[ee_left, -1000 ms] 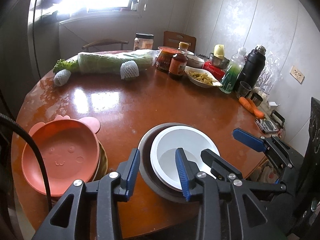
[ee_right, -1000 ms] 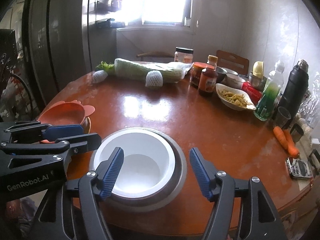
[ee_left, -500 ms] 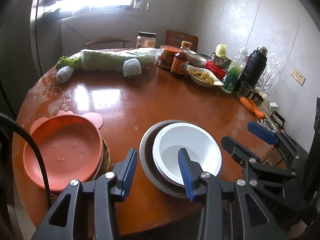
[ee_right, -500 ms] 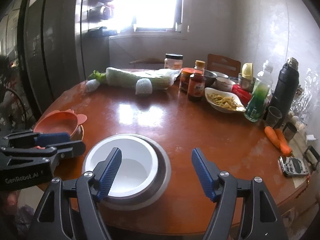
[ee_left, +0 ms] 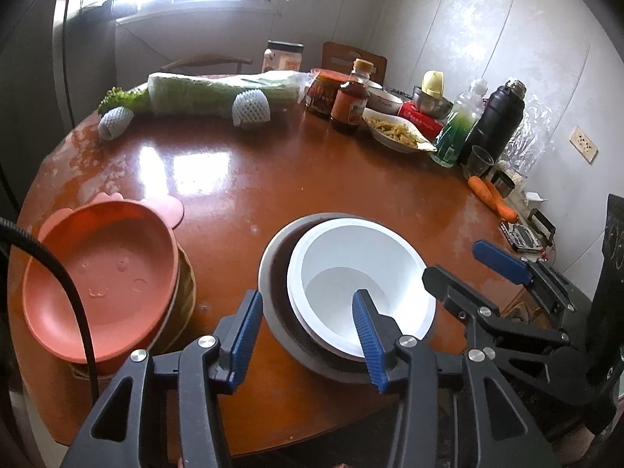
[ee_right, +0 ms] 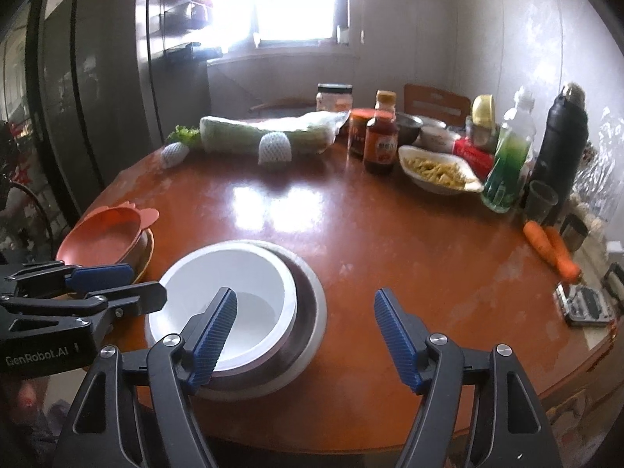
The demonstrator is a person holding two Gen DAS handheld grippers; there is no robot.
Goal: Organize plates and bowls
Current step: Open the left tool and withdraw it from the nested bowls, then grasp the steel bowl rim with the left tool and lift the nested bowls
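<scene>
Round, glossy reddish-brown surface (ee_left: 296, 179) beneath a bright window (ee_right: 296, 0); smooth white bowl (ee_left: 358, 284) nested in grey dish (ee_left: 273, 273); left gripper (ee_left: 308, 335) and right gripper (ee_right: 306, 335) both spread apart, empty.

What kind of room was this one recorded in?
Most likely a home kitchen or dining corner: a round wooden table crowded with sauce bottles, a dish of food and a cabbage, beside a window.

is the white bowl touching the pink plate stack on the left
Apart. The left wrist view shows bare brown table between the white bowl, nested in a grey bowl, and the pink plate.
</scene>
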